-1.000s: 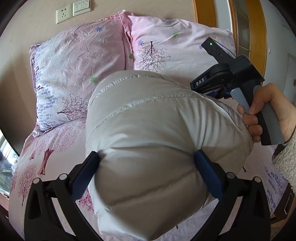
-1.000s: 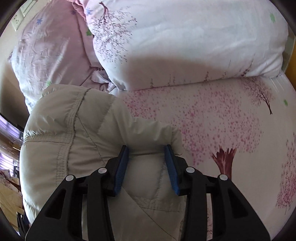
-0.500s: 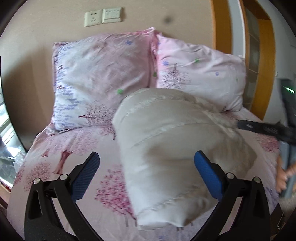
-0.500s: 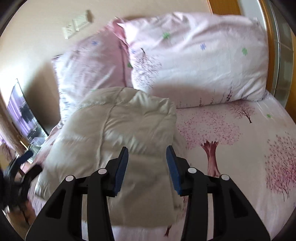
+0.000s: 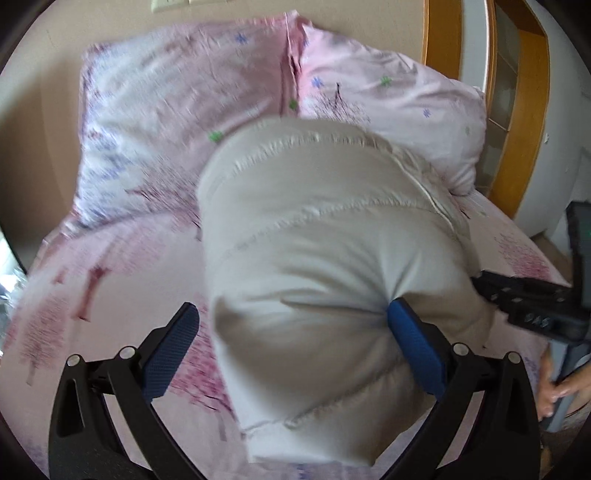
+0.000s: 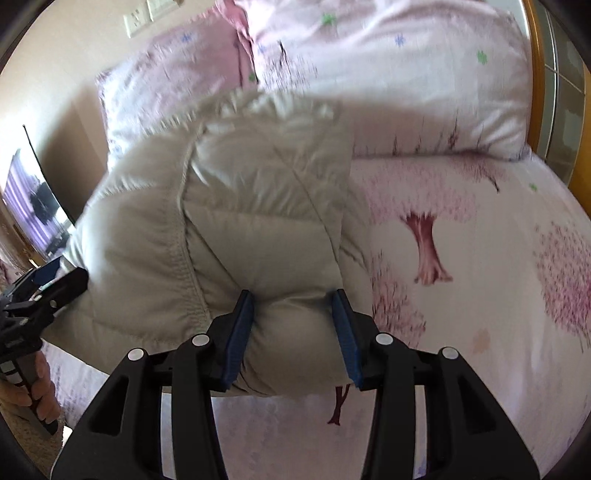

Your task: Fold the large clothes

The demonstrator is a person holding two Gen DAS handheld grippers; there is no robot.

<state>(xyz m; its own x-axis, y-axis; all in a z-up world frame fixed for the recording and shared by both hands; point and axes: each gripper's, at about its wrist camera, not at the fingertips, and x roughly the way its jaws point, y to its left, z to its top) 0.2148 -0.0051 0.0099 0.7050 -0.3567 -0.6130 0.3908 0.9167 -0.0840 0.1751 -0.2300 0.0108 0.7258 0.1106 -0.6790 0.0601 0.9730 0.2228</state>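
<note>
A folded pale grey quilted down jacket (image 5: 317, 251) lies as a thick bundle on the pink bed. My left gripper (image 5: 291, 339) is wide open around its near end; the right pad (image 5: 413, 347) presses the fabric, the left pad (image 5: 170, 347) stands clear. My right gripper (image 6: 293, 332) is at the jacket's (image 6: 229, 221) other near corner, jaws partly closed, with a bulge of fabric between the blue pads. The right gripper's body (image 5: 532, 299) shows at the right edge of the left wrist view; the left gripper (image 6: 33, 295) shows at the left edge of the right wrist view.
Two pink floral pillows (image 5: 177, 122) (image 6: 388, 74) lean against the wall behind the jacket. The bed sheet (image 6: 480, 258) has a pink tree print. A wooden door frame (image 5: 532, 110) stands at the right. A wall socket (image 6: 136, 22) is above the pillows.
Both grippers had pulled back from the jacket half a second ago; now both have moved forward onto its near end again. The right gripper's pads hold fabric between them once more.
</note>
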